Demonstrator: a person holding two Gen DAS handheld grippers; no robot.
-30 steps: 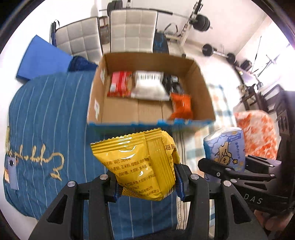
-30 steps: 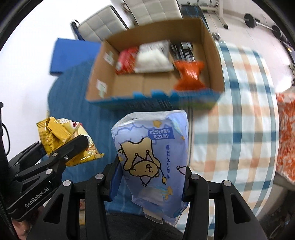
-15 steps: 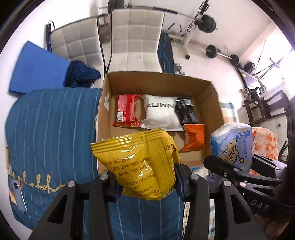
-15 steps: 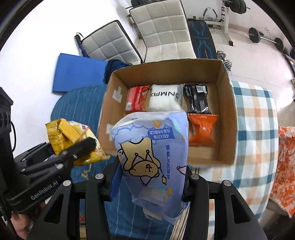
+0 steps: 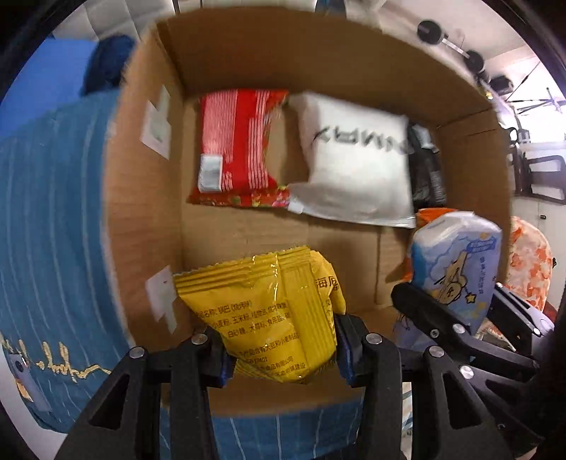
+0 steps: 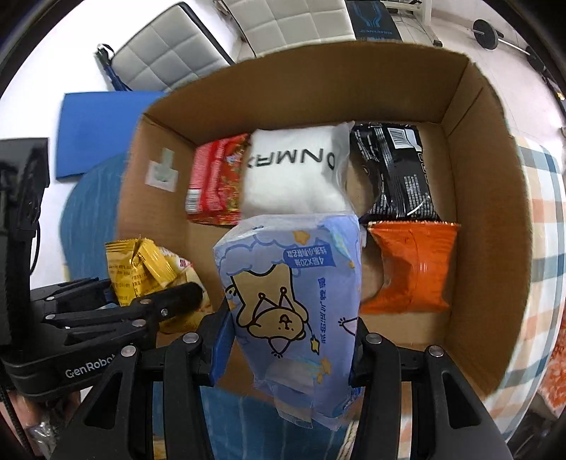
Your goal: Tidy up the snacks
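My left gripper (image 5: 283,350) is shut on a yellow snack bag (image 5: 269,311), held over the near left part of the open cardboard box (image 5: 148,198). My right gripper (image 6: 288,357) is shut on a light blue pack with a cartoon bear (image 6: 293,300), held over the box's near middle (image 6: 491,198). Inside the box lie a red packet (image 5: 233,148), a white pouch (image 5: 353,159), a black packet (image 6: 396,173) and an orange bag (image 6: 410,269). Each gripper shows in the other's view: the blue pack (image 5: 456,269) to the right, the yellow bag (image 6: 141,269) to the left.
The box stands on a blue striped cloth (image 5: 46,226), with a checked cloth (image 6: 544,254) to its right. Two padded chairs (image 6: 283,21) and a blue mat (image 6: 95,127) are behind it. Weights (image 6: 491,32) lie on the floor at the back right.
Both grippers have moved forward and down over the box with their packs still held. The box now fills both views.
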